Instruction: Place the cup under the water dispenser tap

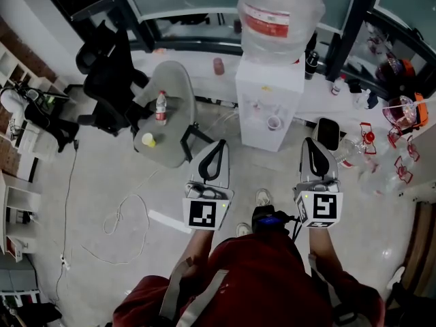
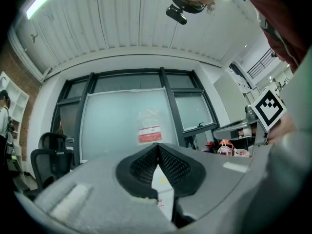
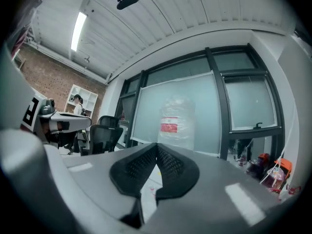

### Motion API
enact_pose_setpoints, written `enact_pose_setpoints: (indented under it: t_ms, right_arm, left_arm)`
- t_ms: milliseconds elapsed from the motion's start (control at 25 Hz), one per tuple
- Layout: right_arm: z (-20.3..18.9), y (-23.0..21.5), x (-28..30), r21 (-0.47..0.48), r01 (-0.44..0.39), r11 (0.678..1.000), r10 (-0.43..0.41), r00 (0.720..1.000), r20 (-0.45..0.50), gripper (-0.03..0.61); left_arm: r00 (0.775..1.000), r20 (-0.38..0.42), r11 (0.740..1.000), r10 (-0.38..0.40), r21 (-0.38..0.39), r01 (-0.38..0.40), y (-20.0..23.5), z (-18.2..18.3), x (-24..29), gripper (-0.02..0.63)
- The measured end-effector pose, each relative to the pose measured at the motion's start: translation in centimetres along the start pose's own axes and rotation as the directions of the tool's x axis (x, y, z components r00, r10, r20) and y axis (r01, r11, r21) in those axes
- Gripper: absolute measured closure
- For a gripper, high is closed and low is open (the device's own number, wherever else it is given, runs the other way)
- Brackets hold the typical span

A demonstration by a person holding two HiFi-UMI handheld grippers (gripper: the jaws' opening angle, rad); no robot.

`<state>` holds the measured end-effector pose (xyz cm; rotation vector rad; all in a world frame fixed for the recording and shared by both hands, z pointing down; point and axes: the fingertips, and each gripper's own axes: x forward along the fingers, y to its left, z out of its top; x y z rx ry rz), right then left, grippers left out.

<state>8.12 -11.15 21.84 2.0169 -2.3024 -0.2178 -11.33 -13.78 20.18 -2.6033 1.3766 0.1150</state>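
Note:
A white water dispenser (image 1: 268,94) stands against the far window with a big clear bottle (image 1: 278,12) on top. A small pale cup (image 1: 274,122) sits in its tap recess. On the grey chair (image 1: 174,87) to its left lie a yellow cup (image 1: 148,139) and a small water bottle (image 1: 161,107). My left gripper (image 1: 220,144) and right gripper (image 1: 310,143) are held side by side in front of me, both aimed at the dispenser. Each is shut and empty, as the left gripper (image 2: 158,146) and right gripper (image 3: 157,145) views show, with the bottle (image 3: 176,121) beyond.
Black office chairs (image 1: 107,73) stand at the back left. A white cable (image 1: 125,216) loops over the floor. Clear and red containers (image 1: 400,111) crowd the right side, and a black object (image 1: 328,132) lies by the dispenser. White shelving (image 1: 13,182) lines the left wall.

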Motion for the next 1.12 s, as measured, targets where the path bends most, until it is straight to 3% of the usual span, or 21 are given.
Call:
enact_pose_setpoints:
  t_ms: [680, 880, 1120]
  right_arm:
    - [-0.2, -0.5, -0.6, -0.023, -0.020, 1.000, 0.020, 1.000, -0.014, 0.578]
    - [-0.6, -0.2, -0.8, -0.036, -0.028, 0.999, 0.028, 0.999, -0.024, 0.578]
    - [-1.0, -0.2, 0.4, -0.050, -0.027, 0.998, 0.026, 0.999, -0.022, 0.577]
  left_arm:
    - [1.000, 0.017, 1.000, -0.022, 0.006, 0.022, -1.1, 0.6, 0.3, 0.621]
    - [1.000, -0.009, 0.999, -0.029, 0.022, 0.029, -1.1, -0.2, 0.0, 0.621]
    - [0.999, 0.044, 1.000, -0.001, -0.006, 0.001, -0.3, -0.1, 0.7, 0.621]
